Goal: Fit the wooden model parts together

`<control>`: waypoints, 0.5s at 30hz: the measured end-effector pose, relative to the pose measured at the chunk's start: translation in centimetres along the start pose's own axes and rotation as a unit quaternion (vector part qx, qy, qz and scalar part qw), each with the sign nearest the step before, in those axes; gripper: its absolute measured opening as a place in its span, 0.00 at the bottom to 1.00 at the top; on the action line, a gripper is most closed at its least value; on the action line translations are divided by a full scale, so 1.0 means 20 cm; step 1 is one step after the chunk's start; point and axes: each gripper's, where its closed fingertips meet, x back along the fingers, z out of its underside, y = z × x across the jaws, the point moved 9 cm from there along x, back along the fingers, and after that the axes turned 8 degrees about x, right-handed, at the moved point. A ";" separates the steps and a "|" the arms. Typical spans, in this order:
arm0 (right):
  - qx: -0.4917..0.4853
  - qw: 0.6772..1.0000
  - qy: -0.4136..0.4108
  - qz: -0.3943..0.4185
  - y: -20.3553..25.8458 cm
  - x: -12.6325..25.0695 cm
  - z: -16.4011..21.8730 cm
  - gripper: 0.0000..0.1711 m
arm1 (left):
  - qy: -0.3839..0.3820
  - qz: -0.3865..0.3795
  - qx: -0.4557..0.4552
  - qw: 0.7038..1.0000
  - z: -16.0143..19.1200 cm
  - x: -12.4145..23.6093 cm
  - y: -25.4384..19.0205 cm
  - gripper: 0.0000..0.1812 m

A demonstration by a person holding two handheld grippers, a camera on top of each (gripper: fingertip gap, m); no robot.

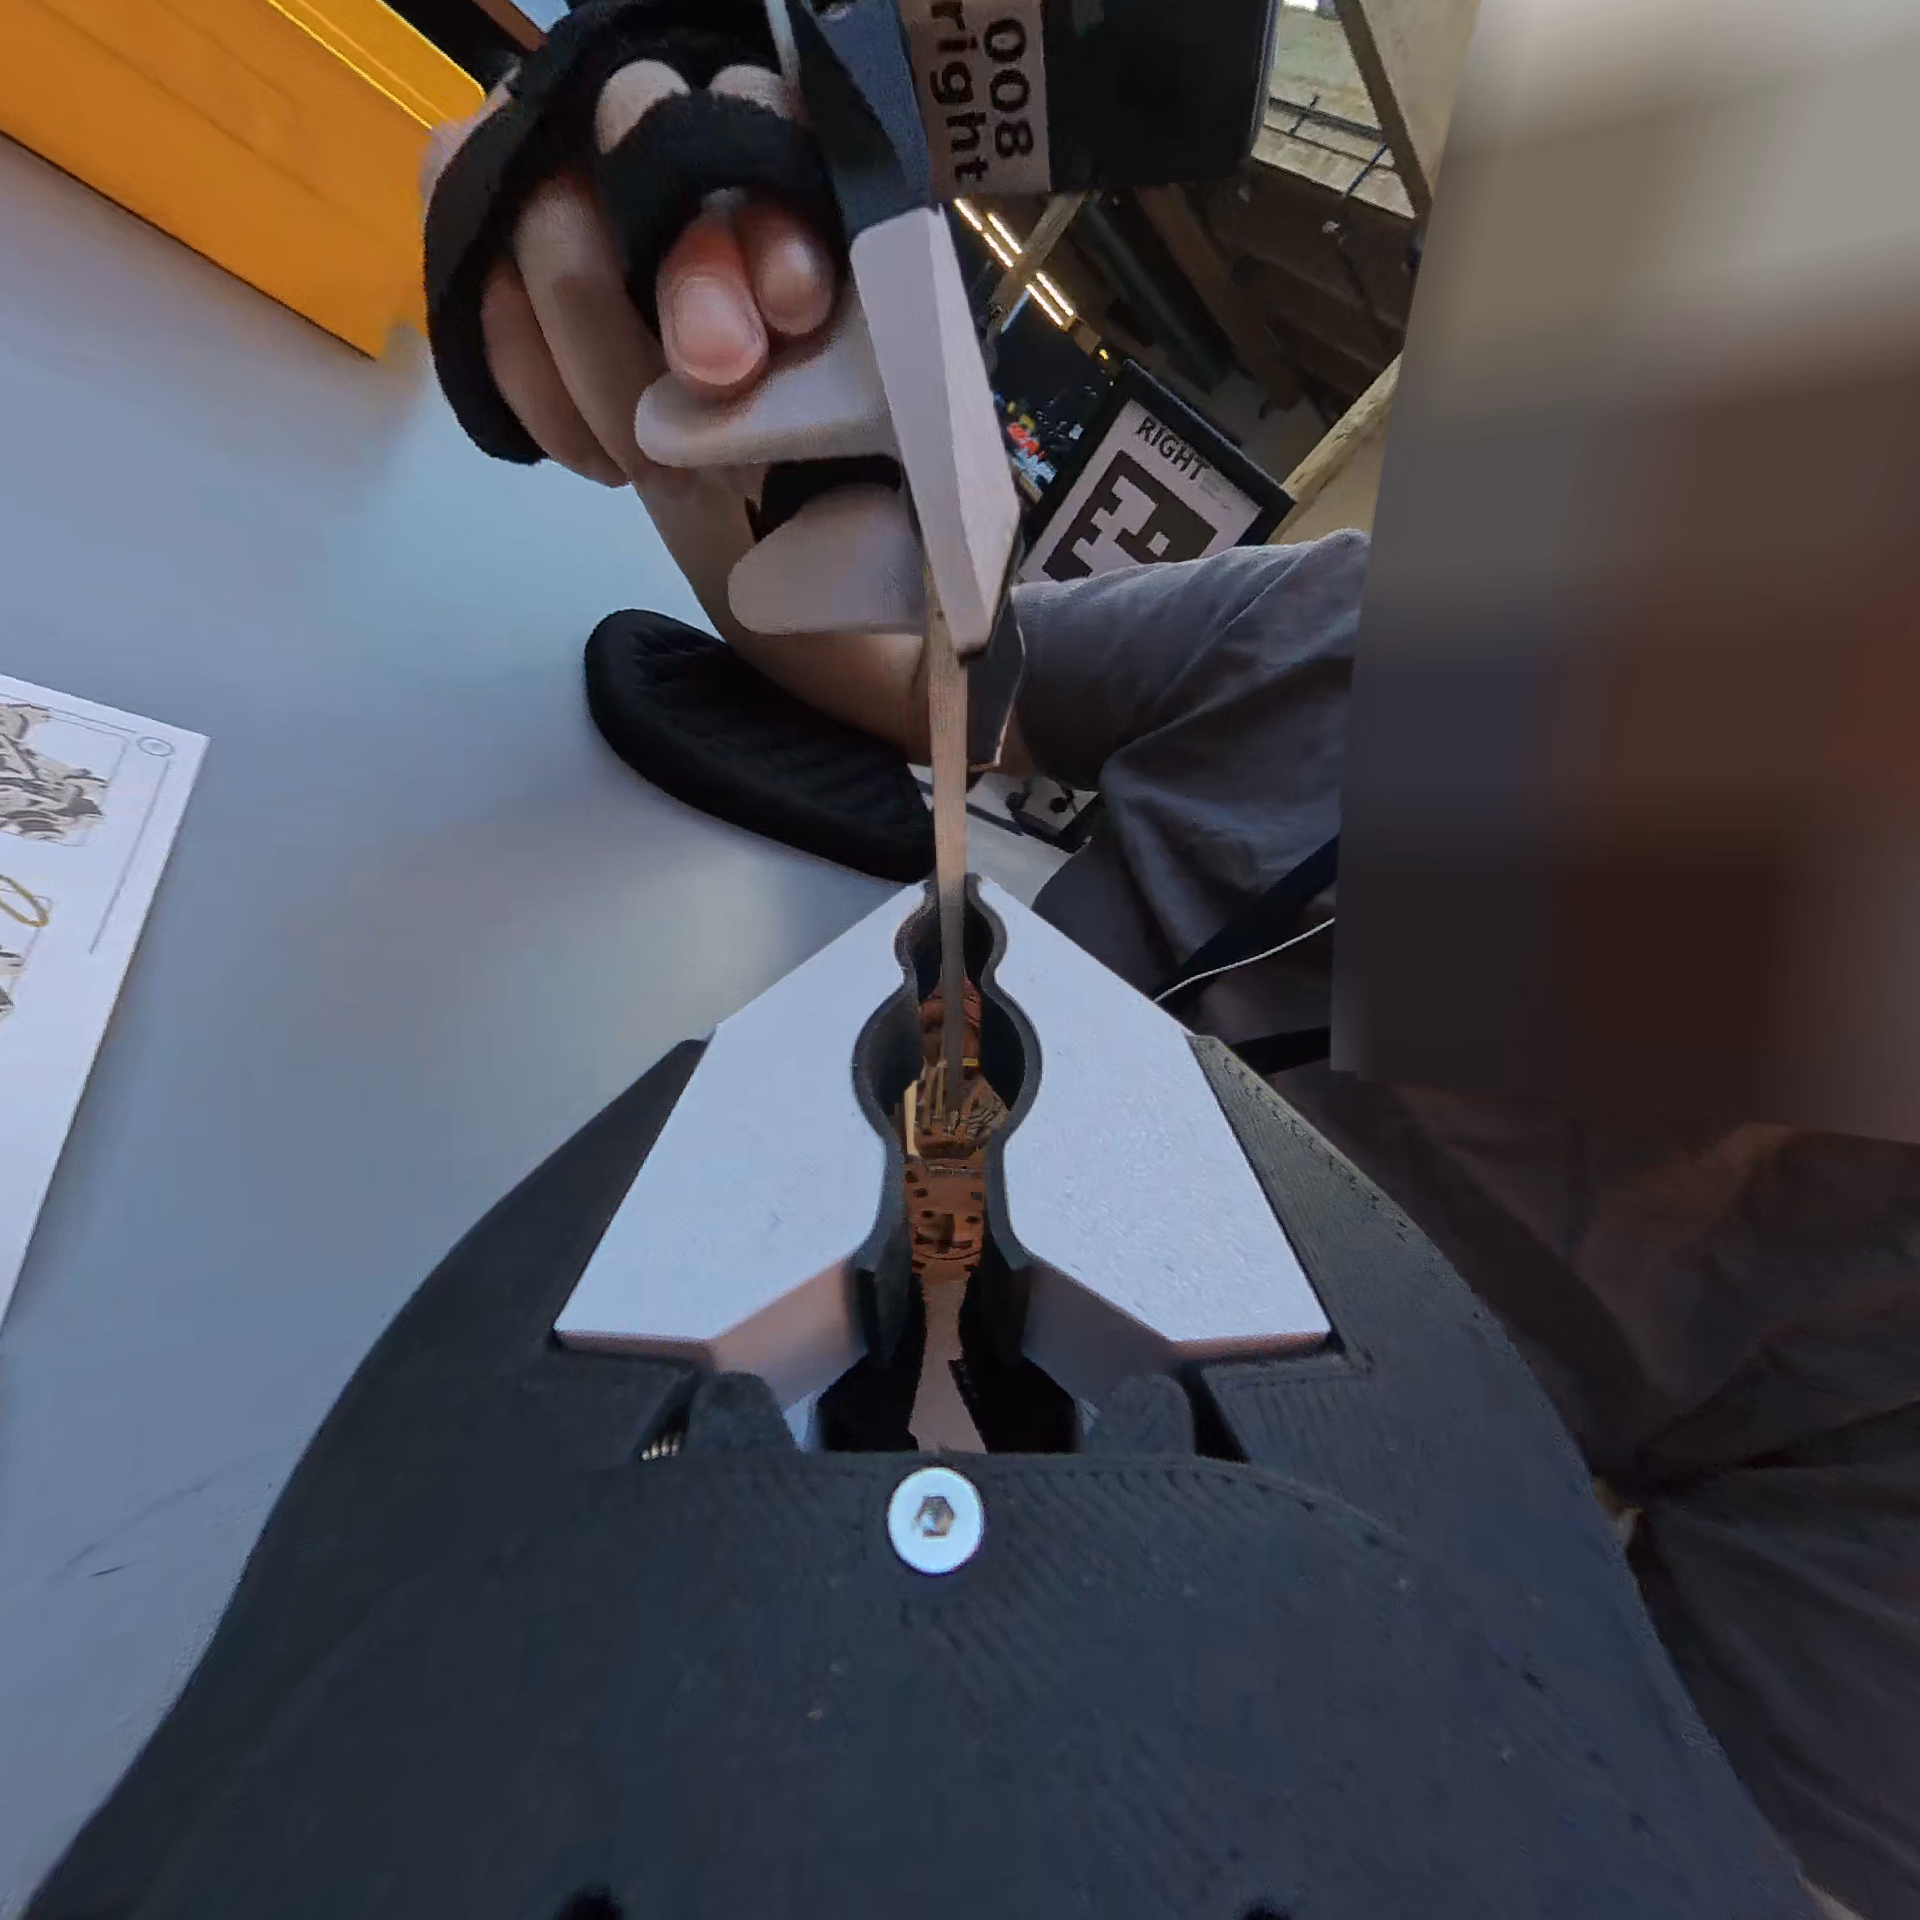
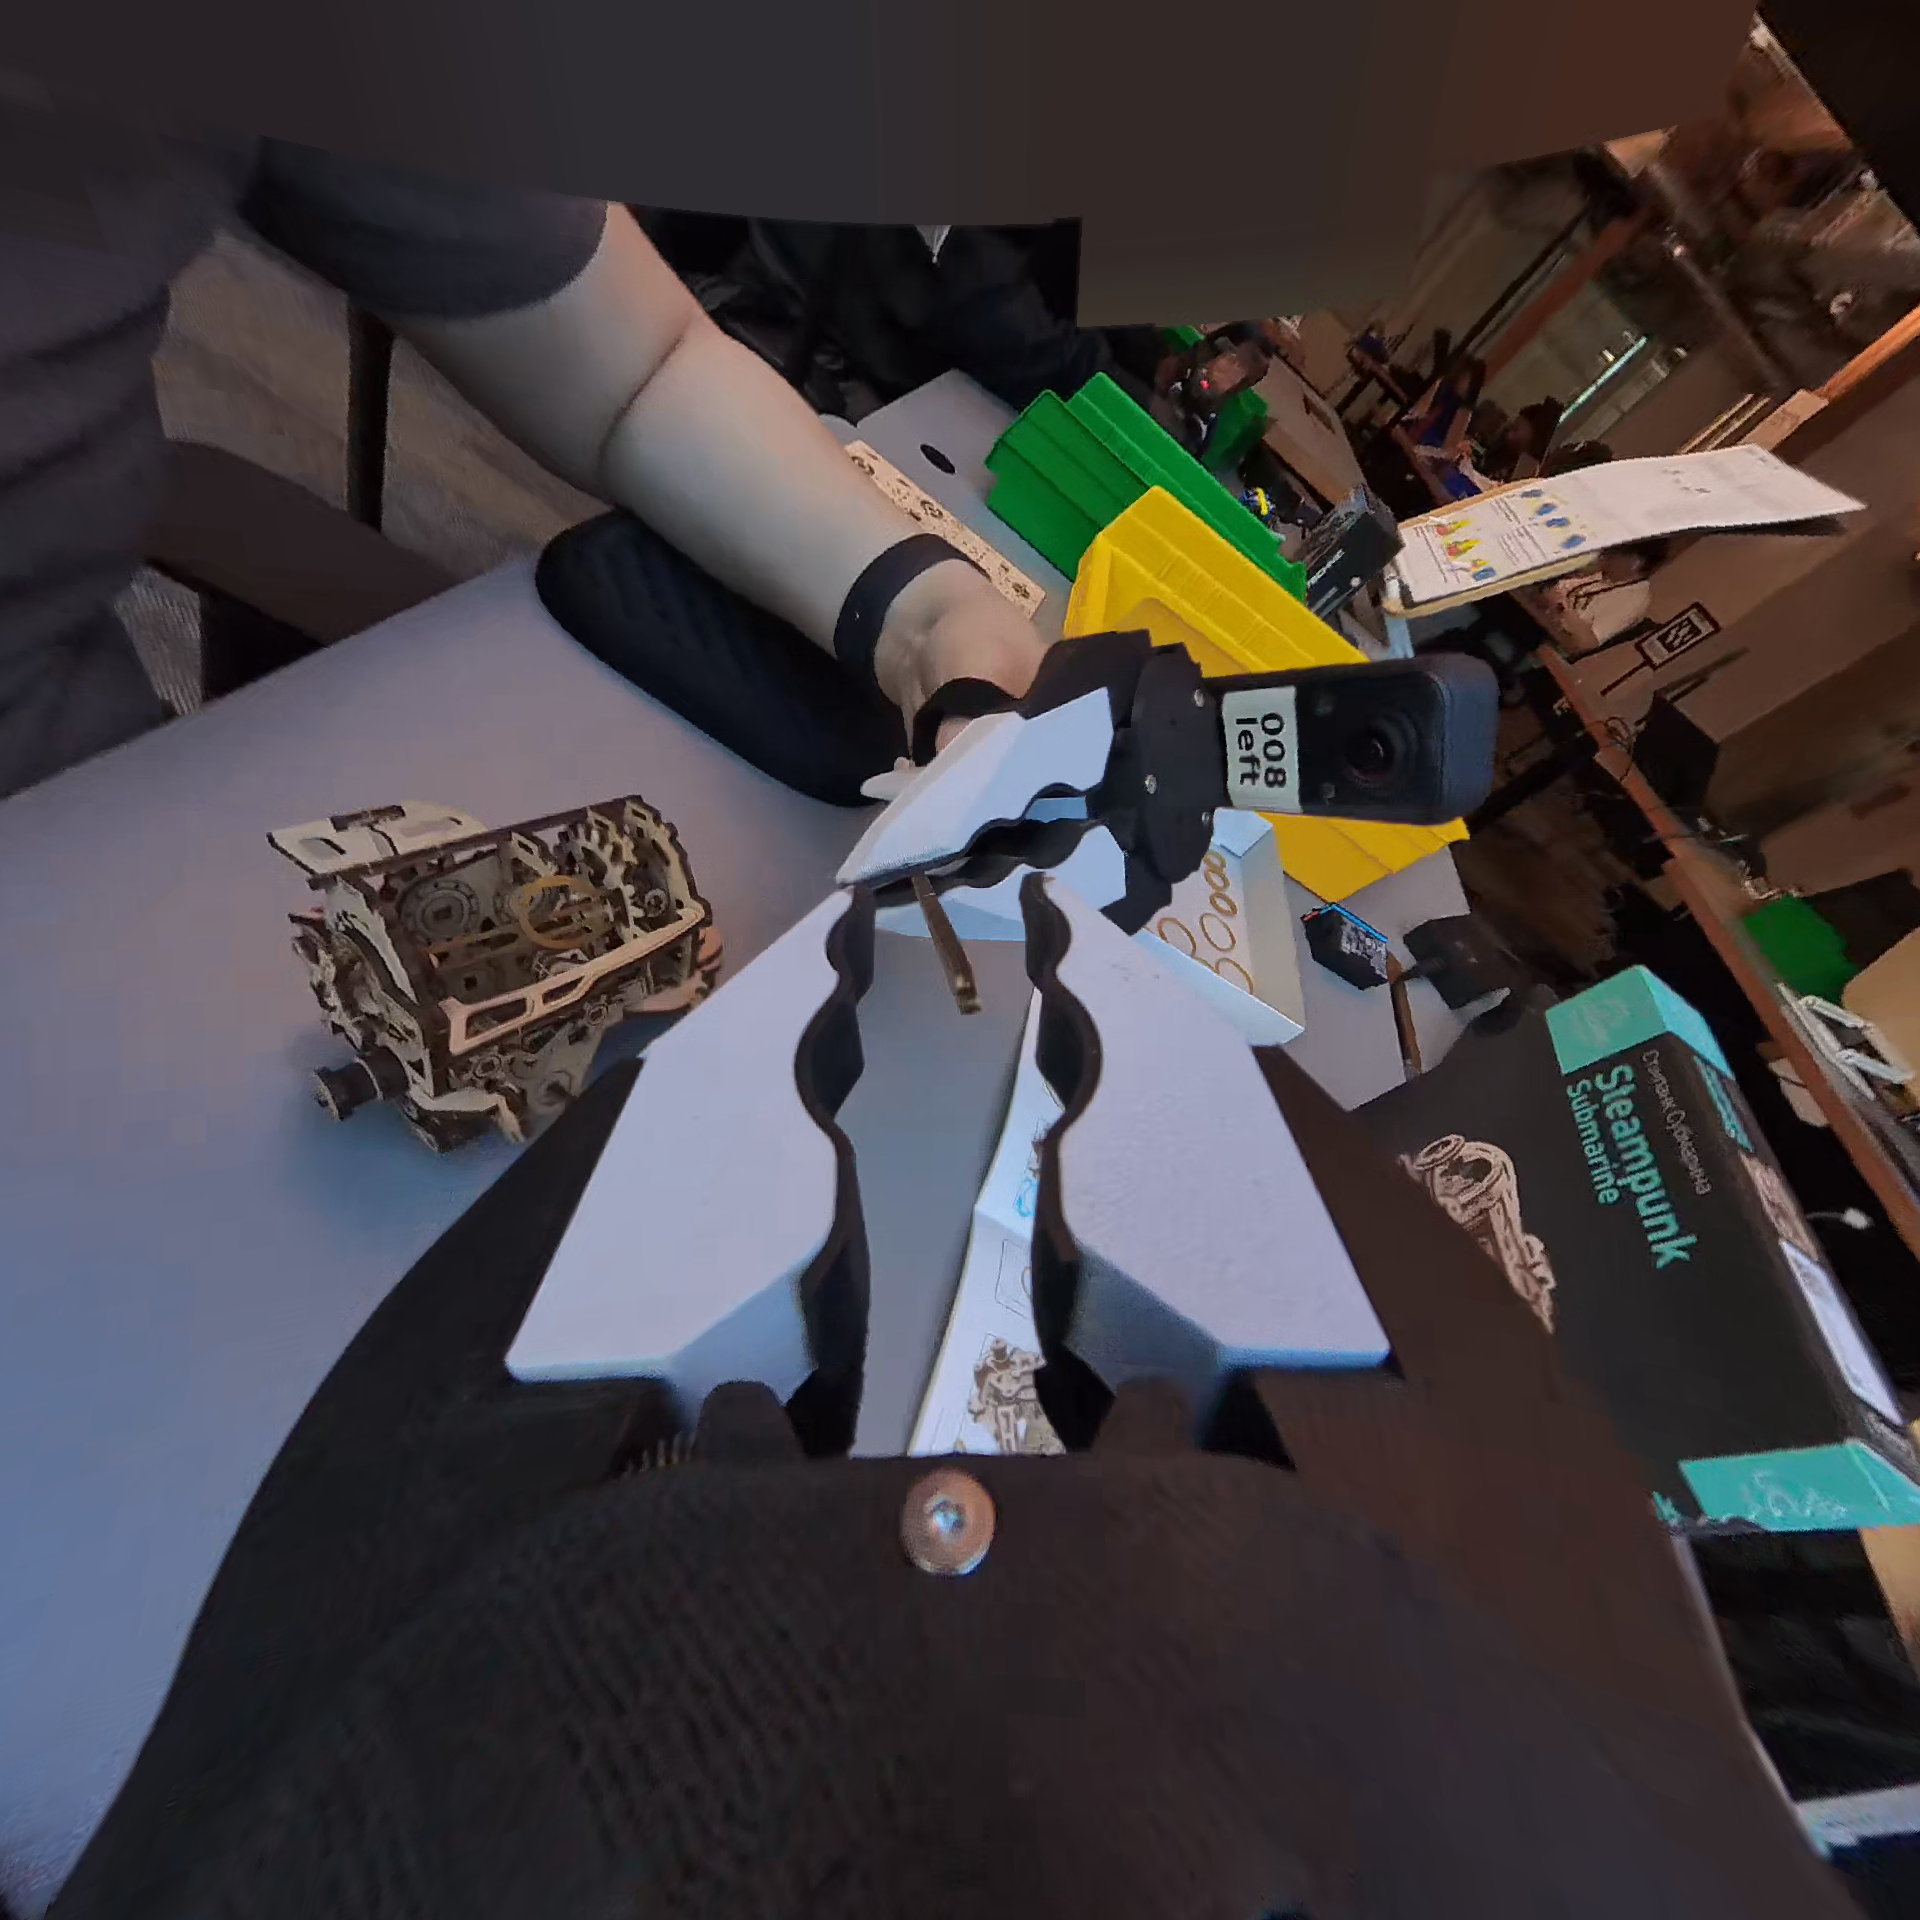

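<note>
My left gripper [image 1: 951, 899] is shut on a thin wooden strip [image 1: 948, 790] that sticks out past its fingertips. In the right wrist view the left gripper [image 2: 883, 881] holds this strip [image 2: 948, 951] above the table, pointing down into the gap of my right gripper [image 2: 940, 925]. My right gripper is open, its jaws on either side of the strip and not touching it. It also shows edge-on in the left wrist view [image 1: 982, 665]. The part-built wooden gear model [image 2: 499, 956] stands on the grey table [image 2: 260, 1299] to the left of both grippers.
A black wrist pad [image 2: 707, 665] lies behind the model. Green bins [image 2: 1101, 468] and yellow bins [image 2: 1226, 613] stand at the back right. A black and teal box [image 2: 1662, 1247] is at the right. An instruction sheet [image 1: 62, 883] lies flat on the table. A yellow bin [image 1: 208, 156] is far left. The grippers are tip to tip, or close to it.
</note>
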 end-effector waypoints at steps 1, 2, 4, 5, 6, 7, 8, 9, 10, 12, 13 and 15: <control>0.013 1.000 0.004 -0.010 0.01 -0.02 0.00 0.14 | 0.000 0.010 0.012 1.000 0.00 -0.01 0.00 0.00; 0.013 1.000 0.002 -0.023 0.02 -0.04 0.00 0.13 | 0.002 0.020 0.020 1.000 0.01 -0.01 0.01 0.00; 0.011 0.999 0.010 -0.031 0.02 -0.05 0.01 0.12 | 0.009 0.027 0.024 0.999 0.01 -0.02 0.01 0.00; 0.016 0.999 0.012 -0.030 0.03 -0.06 0.01 0.11 | 0.015 0.020 0.025 0.999 0.02 -0.02 0.01 0.00; 0.021 0.999 0.008 -0.025 0.03 -0.05 0.00 0.10 | 0.017 0.016 0.024 0.999 0.02 -0.02 0.02 0.00; 0.022 1.000 0.010 -0.020 0.02 -0.05 -0.01 0.09 | 0.015 0.020 0.026 0.999 0.02 -0.02 0.01 0.00; 0.023 0.999 0.021 -0.021 0.02 -0.05 0.00 0.08 | 0.013 0.024 0.029 0.999 0.02 -0.02 0.01 0.00; 0.025 0.999 0.028 -0.023 0.03 -0.06 0.00 0.07 | 0.011 0.024 0.030 0.999 0.02 -0.02 0.02 0.00; 0.027 0.999 0.028 -0.023 0.03 -0.06 0.00 0.06 | 0.012 0.025 0.029 0.999 0.02 -0.02 0.02 0.00; 0.023 0.999 0.032 -0.026 0.03 -0.06 0.01 0.06 | 0.014 0.026 0.029 0.999 0.02 -0.03 0.01 0.00; 0.024 0.999 0.038 -0.028 0.03 -0.07 0.01 0.06 | 0.015 0.028 0.029 0.999 0.02 -0.03 0.01 0.00; 0.027 0.998 0.040 -0.033 0.04 -0.08 0.01 0.04 | 0.019 0.030 0.028 0.999 0.02 -0.04 0.01 0.00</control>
